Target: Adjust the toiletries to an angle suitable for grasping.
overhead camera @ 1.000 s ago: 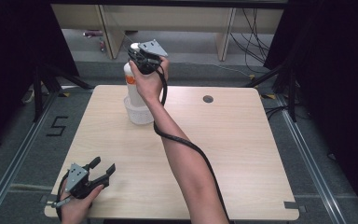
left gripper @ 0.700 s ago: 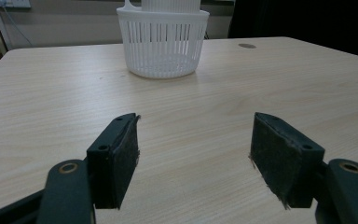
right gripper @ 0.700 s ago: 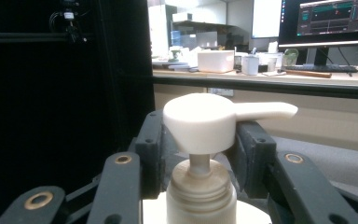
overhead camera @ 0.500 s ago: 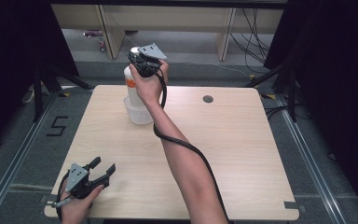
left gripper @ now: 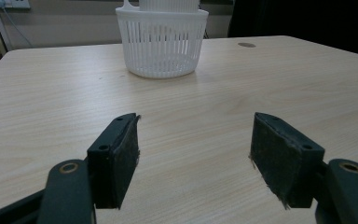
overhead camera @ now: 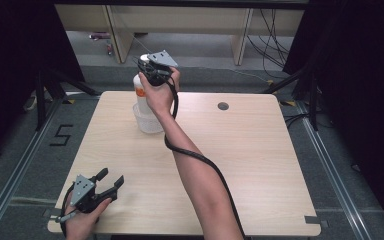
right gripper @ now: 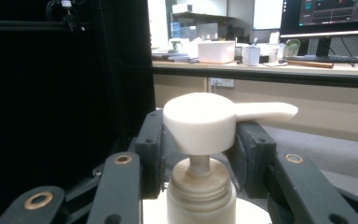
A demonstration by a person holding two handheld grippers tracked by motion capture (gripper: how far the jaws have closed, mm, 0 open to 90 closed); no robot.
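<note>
We see a table (overhead camera: 240, 165) with a white basket (left gripper: 162, 44) standing toward its far left part. A pump bottle (overhead camera: 140, 92) stands upright in the basket; whether it rests on the basket floor we can't tell. Right gripper (overhead camera: 150, 75) is at the bottle's top, and in the right gripper view its jaws sit on either side of the pump head (right gripper: 200, 121), just above the cap (right gripper: 201, 186); the grip looks closed on the bottle's pump, though pad contact is partly hidden. Left gripper (overhead camera: 111, 181) rests near the table's front left corner, jaws wide, nothing between them, well apart from the basket.

Risks, as we judge them: the hold is on the pump, not the body, so the head could depress or slip between the pads. Lifting crooked could drag the bottle against the basket wall and tip the light basket, since the left gripper isn't steadying it.
</note>
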